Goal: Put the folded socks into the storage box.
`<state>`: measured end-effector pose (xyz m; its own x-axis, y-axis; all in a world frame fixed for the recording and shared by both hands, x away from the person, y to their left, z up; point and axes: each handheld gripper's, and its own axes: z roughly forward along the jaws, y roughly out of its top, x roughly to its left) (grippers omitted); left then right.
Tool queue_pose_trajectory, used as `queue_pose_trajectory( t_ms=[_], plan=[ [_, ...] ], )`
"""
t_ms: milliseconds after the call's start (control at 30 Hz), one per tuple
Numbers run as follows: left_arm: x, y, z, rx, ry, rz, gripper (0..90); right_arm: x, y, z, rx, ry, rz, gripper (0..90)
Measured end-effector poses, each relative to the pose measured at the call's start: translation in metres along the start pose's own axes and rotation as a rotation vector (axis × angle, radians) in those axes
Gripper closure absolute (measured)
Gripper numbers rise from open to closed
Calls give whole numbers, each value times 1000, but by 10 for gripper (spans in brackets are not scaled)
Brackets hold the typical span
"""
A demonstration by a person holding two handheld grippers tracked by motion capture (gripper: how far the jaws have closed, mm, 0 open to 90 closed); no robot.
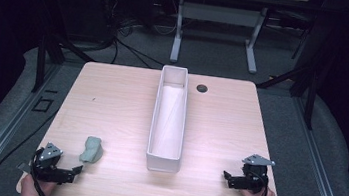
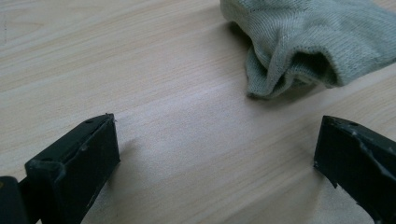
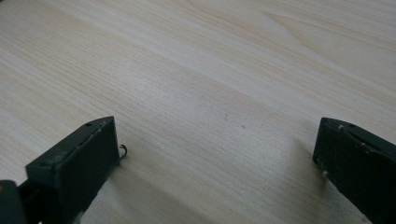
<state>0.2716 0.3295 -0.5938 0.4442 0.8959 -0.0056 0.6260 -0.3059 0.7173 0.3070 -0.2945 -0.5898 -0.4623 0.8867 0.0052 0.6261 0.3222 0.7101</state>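
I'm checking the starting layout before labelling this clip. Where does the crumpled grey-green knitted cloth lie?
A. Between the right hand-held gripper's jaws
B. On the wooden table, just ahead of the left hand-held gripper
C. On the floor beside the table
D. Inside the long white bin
B: the crumpled grey-green knitted cloth lies on the light wooden table, just ahead of the open left hand-held gripper.

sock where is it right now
In the high view the grey-green sock lies crumpled on the table, near the front left, just ahead of the open left tongs and left of the white bin.
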Motion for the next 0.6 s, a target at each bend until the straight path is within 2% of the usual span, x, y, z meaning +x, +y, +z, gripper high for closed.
queue_pose_trajectory(
  t_ms=[333, 467, 600],
  plan=[
    [0, 1, 0, 7, 14, -10, 0, 0, 0, 0, 0, 0, -2, 0],
    [1, 4, 0, 32, 20, -11, 2, 0, 0, 0, 1, 0, -2, 0],
    [0, 10, -6, 25, 10, -41, 2, 0, 0, 0, 1, 0, -3, 0]
  ],
)
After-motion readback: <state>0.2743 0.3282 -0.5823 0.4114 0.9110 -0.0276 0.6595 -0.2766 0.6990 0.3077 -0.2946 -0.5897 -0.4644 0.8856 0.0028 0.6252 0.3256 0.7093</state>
